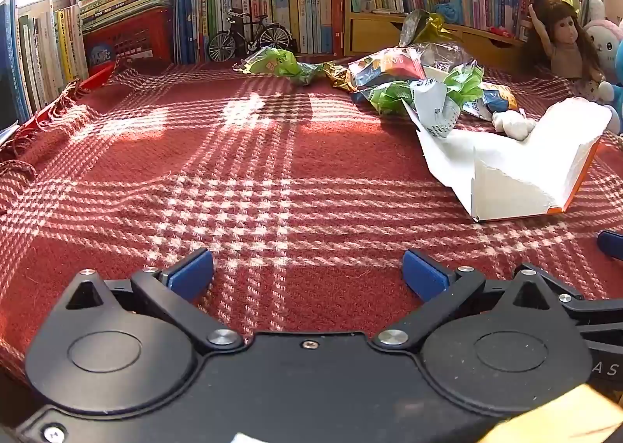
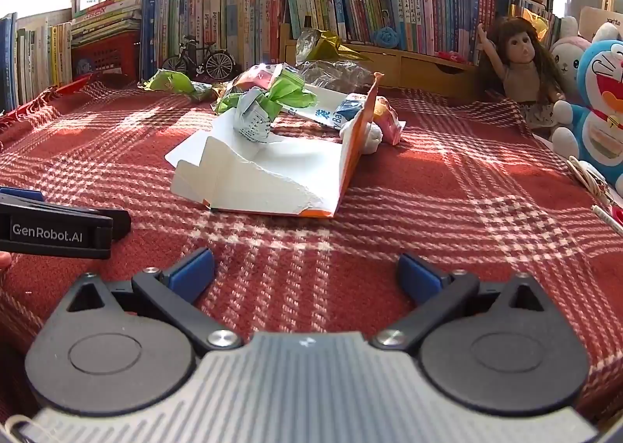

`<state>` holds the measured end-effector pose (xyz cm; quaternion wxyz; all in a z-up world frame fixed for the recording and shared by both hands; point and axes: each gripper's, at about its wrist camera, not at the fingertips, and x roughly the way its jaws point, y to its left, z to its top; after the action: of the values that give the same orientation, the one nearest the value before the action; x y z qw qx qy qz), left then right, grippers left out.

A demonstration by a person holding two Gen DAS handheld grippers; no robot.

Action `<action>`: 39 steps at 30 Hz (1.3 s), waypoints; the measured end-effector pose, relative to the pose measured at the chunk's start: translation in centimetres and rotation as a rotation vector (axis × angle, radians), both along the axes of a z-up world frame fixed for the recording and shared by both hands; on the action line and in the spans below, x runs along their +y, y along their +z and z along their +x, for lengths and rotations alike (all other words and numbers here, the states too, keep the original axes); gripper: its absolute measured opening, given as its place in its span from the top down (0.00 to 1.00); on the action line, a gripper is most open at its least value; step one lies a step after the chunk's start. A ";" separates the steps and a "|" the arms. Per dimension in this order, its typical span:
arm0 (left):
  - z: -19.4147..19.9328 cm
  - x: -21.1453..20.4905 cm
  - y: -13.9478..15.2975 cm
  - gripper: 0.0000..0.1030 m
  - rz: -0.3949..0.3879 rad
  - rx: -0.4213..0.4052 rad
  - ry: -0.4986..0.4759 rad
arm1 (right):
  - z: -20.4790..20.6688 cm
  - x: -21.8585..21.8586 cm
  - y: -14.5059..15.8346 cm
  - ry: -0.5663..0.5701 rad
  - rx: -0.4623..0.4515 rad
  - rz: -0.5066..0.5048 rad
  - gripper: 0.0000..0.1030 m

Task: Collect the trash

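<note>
Trash, a heap of crumpled green, gold and clear plastic wrappers (image 2: 272,92) beside a torn white cardboard box with orange edges (image 2: 272,178), lies on the red-and-white plaid woven blanket (image 2: 428,209) before the bookshelves. Left gripper (image 1: 307,271) and right gripper (image 2: 305,271) hover with fingers spread wide, nothing between them.

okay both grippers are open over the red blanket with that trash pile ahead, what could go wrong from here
1. The torn white carton lies open and flimsy; a pinch on one flap may fold or tear it rather than lift it.
2. The crumpled wrappers sit tangled, some resting on the carton, so pulling one could scatter the rest.
3. The doll and blue plush toy stand close to the pile; a wide sweep by the right gripper might knock them.
</note>
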<state>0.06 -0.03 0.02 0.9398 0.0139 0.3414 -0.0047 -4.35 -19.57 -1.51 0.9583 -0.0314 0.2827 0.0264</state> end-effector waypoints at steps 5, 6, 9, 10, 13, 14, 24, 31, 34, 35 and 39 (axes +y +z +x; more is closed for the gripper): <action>0.0 0.0 0.0 0.00 0.000 -0.001 0.000 | 0.0 0.0 0.0 0.000 0.002 0.000 0.00; 0.0 0.0 0.0 0.00 0.000 0.000 0.000 | 0.0 0.0 0.0 0.000 0.002 -0.001 0.00; 0.0 0.0 0.0 0.00 0.000 0.000 0.000 | 0.1 0.0 0.0 0.000 0.003 -0.001 0.00; 0.0 0.0 0.0 0.00 0.000 0.000 0.000 | 0.1 0.1 0.0 0.000 0.004 -0.001 0.00; 0.0 0.0 0.0 0.00 0.000 0.000 0.000 | 0.1 0.1 0.0 0.000 0.004 -0.001 0.00; 0.0 0.0 0.0 0.00 0.000 0.001 0.000 | 0.1 0.1 0.0 0.000 0.005 -0.001 0.00; 0.0 0.0 0.0 0.00 0.000 0.002 0.000 | 0.0 0.2 0.3 0.000 0.006 -0.001 0.00; 0.0 0.0 0.0 0.00 0.000 0.002 0.000 | 0.0 0.2 0.1 -0.001 0.007 -0.001 0.00; 0.0 0.0 0.0 0.00 0.000 0.001 0.000 | 0.0 0.2 0.1 -0.001 0.007 -0.001 0.00; 0.0 0.0 0.0 0.00 0.000 0.001 0.000 | 0.0 0.1 0.1 -0.001 0.007 -0.001 0.00; 0.0 0.0 0.0 0.00 0.000 0.002 0.000 | 0.0 0.1 0.0 -0.002 0.007 -0.001 0.00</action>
<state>0.09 -0.03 0.01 0.9395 0.0140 0.3422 -0.0049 -4.32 -19.43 -1.51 0.9574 -0.0315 0.2860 0.0254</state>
